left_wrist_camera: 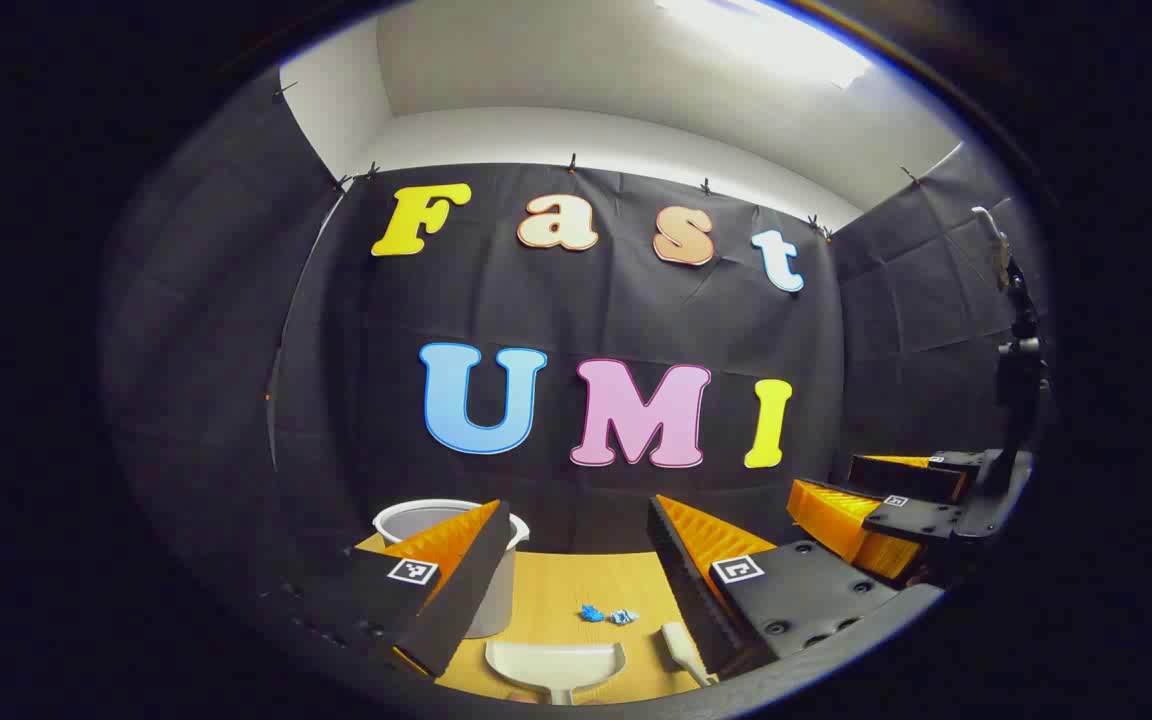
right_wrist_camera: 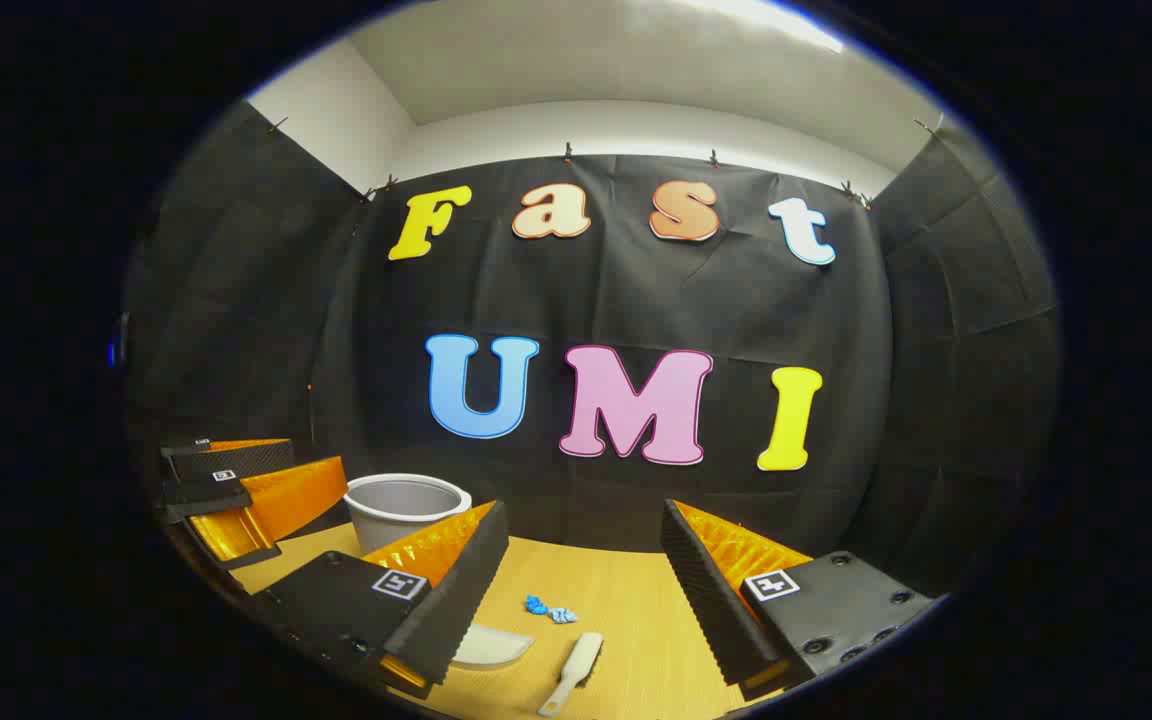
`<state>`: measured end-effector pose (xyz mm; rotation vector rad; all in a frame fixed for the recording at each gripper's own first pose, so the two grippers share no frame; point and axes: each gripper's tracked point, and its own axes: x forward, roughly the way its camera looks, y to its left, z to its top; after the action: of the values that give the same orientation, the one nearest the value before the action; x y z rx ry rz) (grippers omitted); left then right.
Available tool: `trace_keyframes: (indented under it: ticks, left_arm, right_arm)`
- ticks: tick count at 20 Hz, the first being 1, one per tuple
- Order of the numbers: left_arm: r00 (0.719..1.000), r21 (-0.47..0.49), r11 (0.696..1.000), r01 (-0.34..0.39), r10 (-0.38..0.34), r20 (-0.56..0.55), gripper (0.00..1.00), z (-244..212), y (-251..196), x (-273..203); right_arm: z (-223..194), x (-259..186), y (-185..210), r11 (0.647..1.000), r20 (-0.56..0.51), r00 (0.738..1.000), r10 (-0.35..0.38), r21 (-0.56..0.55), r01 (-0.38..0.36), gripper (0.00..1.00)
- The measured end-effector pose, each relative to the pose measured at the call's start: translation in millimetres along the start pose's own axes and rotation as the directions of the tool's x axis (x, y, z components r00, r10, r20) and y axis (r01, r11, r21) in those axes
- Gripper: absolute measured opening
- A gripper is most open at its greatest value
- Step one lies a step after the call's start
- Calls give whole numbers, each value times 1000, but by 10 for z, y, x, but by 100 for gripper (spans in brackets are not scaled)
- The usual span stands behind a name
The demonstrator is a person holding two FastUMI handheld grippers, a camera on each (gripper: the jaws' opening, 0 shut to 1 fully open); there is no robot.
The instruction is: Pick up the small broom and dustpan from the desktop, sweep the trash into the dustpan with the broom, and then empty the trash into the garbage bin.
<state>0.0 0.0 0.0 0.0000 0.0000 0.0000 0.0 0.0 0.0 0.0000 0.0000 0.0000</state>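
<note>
Start of the task, nothing picked up yet. Left gripper (left_wrist_camera: 576,560) is hanging above the near edge of the counter (left_wrist_camera: 556,590), fingers spread wide with nothing between them, lined up over the dustpan (left_wrist_camera: 556,665). The dustpan is lying flat at the near edge, mouth facing away toward the trash (left_wrist_camera: 606,614), so sweeping into it looks easy once it is held. Right gripper (right_wrist_camera: 586,560) is hovering beside the left one, fingers also wide apart and empty, aiming down at the small broom (right_wrist_camera: 572,672), which is lying flat on the counter just right of the dustpan, apart from it. The trash, two small blue scraps, is sitting mid-counter just beyond both tools, between them and the garbage bin (right_wrist_camera: 406,510). The bin is standing upright at the far left of the counter, on the dustpan hand's side, probably placed there so dumping is a short reach. Both grippers are likely opened wide to drop over the handles; dustpan handle is cut off at the bottom of the left gripper view.
</note>
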Motion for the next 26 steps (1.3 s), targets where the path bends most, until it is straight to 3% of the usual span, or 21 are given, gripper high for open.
trace_keyframes:
  ticks: [5, 10, 11, 12, 15, 16, 17, 26]
  left_arm:
    - [1000, -18, 999, -29, 29, 1, 82, -44, 70, -42]
    - [999, -4, 1000, -27, 27, -17, 82, -101, 62, -27]
    - [1000, -1, 1000, -28, 28, -8, 82, -73, 59, -25]
    - [1000, 3, 1000, -28, 28, 0, 82, -40, 61, -18]
    - [999, 32, 999, -32, 32, 12, 82, -22, 55, -13]
    - [1000, 37, 999, -29, 29, 11, 82, -25, 41, 2]
    - [1000, 39, 999, -26, 25, 10, 82, -30, 32, -6]
    - [999, 52, 998, -18, 20, -50, 81, -104, 20, 192]
  right_arm:
    - [-91, -13, 34, 999, -35, 999, 8, 43, -6, 99]
    - [-143, -16, 66, 1000, -53, 998, 18, 15, -18, 99]
    - [-119, -12, 68, 1000, -49, 999, 19, 18, -19, 93]
    - [-100, -18, 59, 1000, -42, 999, 18, 16, -17, 99]
    - [-54, 27, 83, 1000, -34, 999, 26, 9, -26, 99]
    - [-57, 37, 109, 999, -33, 999, 37, 21, -36, 92]
    - [-51, 41, 124, 998, -30, 999, 45, 37, -44, 99]
    - [-53, 165, 8, 999, -52, 998, 46, 1, -46, 99]
